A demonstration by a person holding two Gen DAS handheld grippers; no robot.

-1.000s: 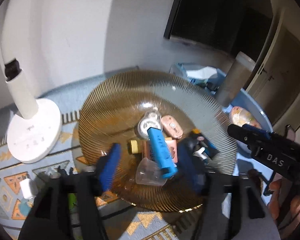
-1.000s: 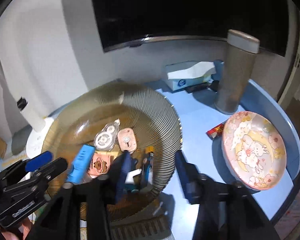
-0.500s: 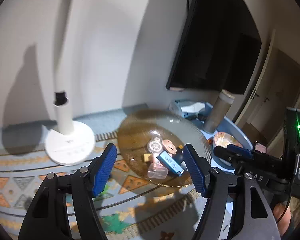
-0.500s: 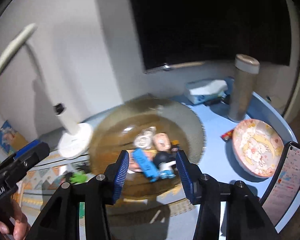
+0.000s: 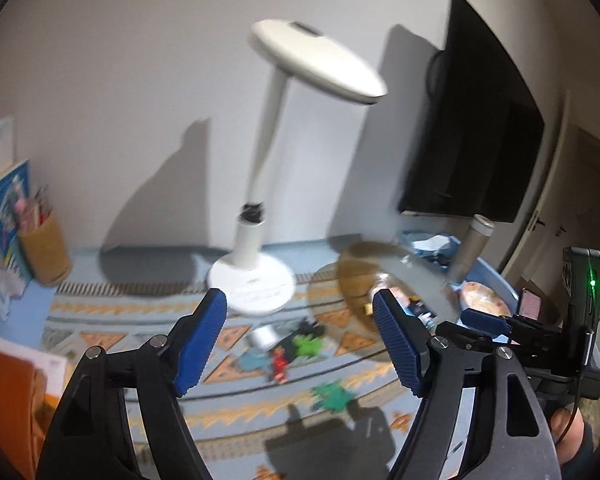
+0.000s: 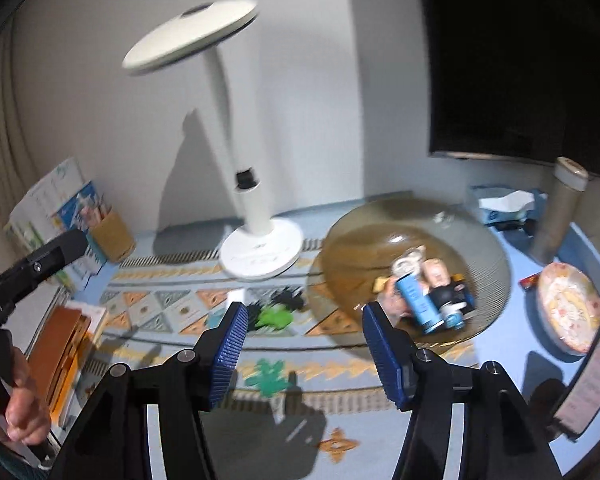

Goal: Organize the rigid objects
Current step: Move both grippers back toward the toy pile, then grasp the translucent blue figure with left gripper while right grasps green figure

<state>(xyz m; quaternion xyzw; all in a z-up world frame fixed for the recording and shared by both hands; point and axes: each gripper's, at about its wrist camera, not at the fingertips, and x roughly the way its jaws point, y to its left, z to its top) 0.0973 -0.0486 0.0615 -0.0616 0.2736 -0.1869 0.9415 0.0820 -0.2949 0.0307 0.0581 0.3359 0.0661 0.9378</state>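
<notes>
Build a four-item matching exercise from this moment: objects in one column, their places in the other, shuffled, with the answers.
Things:
1. blue tube
2. green toy
3. lamp
4. flowered plate

Places:
A. on the patterned mat, left of the bowl
B. on the table, right of the bowl
C. inside the amber glass bowl
D. standing by the wall, behind the mat

Pairs: 1-C, 2-A, 3-D, 4-B

Both grippers (image 5: 300,340) (image 6: 302,350) have pulled back from the dish (image 6: 496,256), jaws just opening, empty.
</notes>
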